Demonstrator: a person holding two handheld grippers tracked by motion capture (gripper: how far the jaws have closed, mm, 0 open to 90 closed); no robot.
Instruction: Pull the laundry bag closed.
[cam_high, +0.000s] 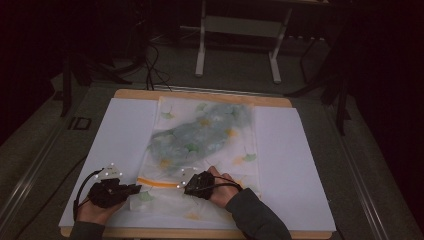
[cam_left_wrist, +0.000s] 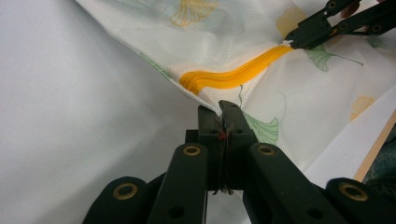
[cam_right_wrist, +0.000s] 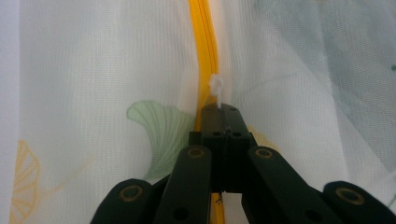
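Mesh bag (cam_high: 200, 140) contents blurred, indistinct.

You're working in a dim room: white stand legs (cam_high: 239, 42) at twelve o'clock, dark cables (cam_high: 152, 65) at eleven, grey floor (cam_high: 40, 150) at nine.

A: Where's the high view?
B: Above the desk's (cam_high: 125, 130) near edge, looking forward and down, far off.
A: The gripper views?
B: Each looks close along its jaws at the bag (cam_left_wrist: 289, 93); all share the zipper (cam_right_wrist: 204, 51).
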